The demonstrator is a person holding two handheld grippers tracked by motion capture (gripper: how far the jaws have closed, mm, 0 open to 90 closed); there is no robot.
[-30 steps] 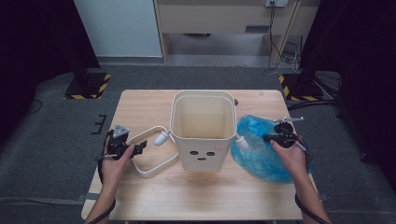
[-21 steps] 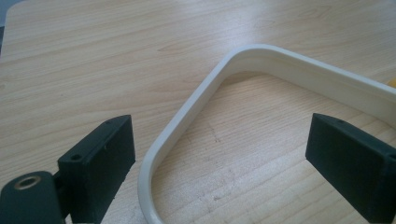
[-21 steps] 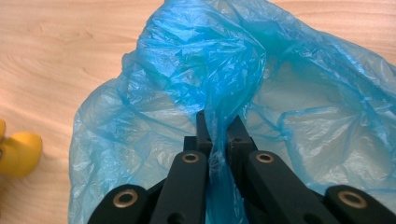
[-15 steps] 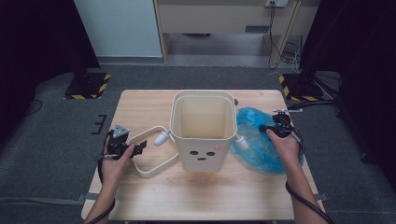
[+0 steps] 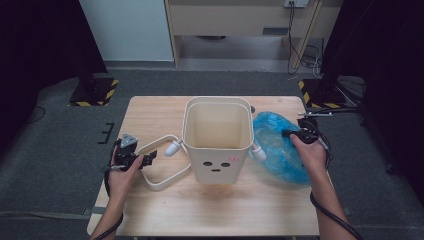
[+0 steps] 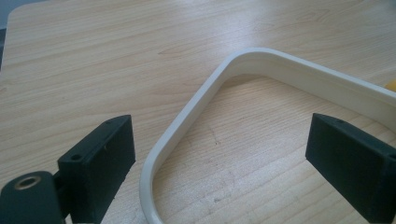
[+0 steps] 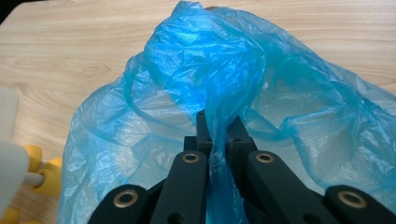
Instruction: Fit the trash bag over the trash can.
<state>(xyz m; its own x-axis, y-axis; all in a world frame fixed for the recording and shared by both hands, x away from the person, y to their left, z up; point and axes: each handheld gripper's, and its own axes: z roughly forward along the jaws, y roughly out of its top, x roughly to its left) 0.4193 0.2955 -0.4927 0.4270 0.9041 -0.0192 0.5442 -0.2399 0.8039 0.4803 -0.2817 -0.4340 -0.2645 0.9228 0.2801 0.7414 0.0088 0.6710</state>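
Landmark for this report: the cream bin (image 5: 217,137), which stands upright at the middle of the wooden bench (image 5: 165,210), open top up, three dark marks on its near face.

Blue plastic bag (image 5: 276,147): lies crumpled on the bench just to the right of the bin, touching or nearly touching its right wall. In the right gripper view the film bunches upward into a ridge that runs into the jaws, with loose folds spreading to either side.

Right hand-held gripper (image 5: 295,134): positioned over the bag, right of the bin, at the bag's far right part. Its jaws are drawn together and clamped on a fold of the bag; the right gripper view (image 7: 218,133) shows blue film pinched between the two black pads.

Handle (image 5: 162,172): a cream loop, attached at the bin's left side, lies flat on the bench to the left of the bin and curves toward the near edge. A rounded white knob (image 5: 173,148) sits where the handle meets the bin's left wall; a matching one (image 5: 258,151) sits at the right wall, beside the bag.

Left hand-held gripper (image 5: 145,160): well to the left of the bin, low over the bench. Its jaws stand wide apart, and the left gripper view (image 6: 219,154) shows the bend of the handle (image 6: 187,116) lying between them without contact from either pad.
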